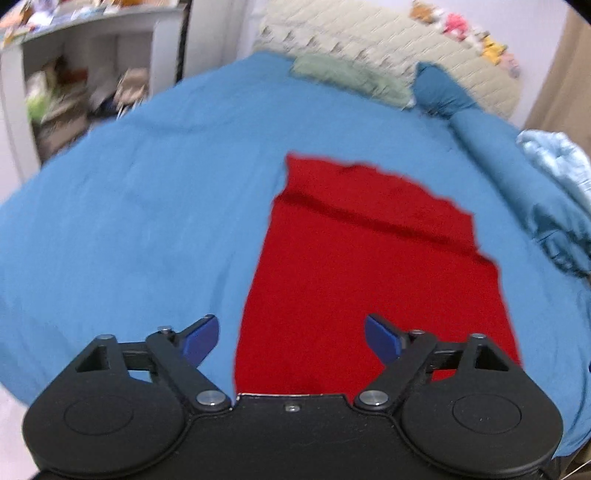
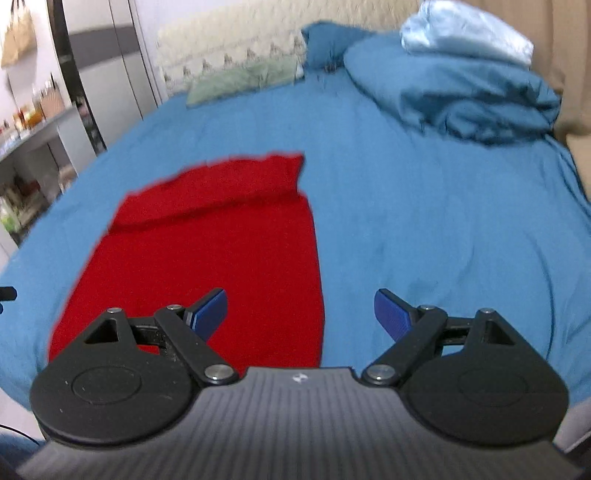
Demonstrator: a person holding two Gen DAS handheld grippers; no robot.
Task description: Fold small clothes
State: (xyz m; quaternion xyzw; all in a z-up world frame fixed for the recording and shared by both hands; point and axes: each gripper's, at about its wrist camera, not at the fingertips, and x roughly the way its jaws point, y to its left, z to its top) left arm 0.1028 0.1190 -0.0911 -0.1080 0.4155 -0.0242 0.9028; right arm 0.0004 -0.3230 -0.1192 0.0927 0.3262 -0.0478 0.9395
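Red cloth (image 1: 369, 266): lies flat on the blue bed (image 1: 140, 206), long and narrow, running away from both grippers; a crease crosses it near the far end.
Cloth edges: left edge fairly straight, far edge ragged and blurred, near edge hidden under the left gripper body.
Left gripper (image 1: 291, 338): released, blue fingers (image 1: 201, 338) spread wide, holding nothing; it hangs over the cloth's near left edge.
Right gripper (image 2: 300, 312): also released and bare, straddling the cloth's right edge (image 2: 319, 288).
Open room: broad bare sheet to the cloth's left and right.
Far clutter: bunched blue duvet (image 2: 461, 96) with pale fabric (image 2: 465, 29) on top, green pillow (image 1: 347, 75), headboard (image 1: 391, 40).
Room side: shelves (image 1: 74, 85) left of the bed.
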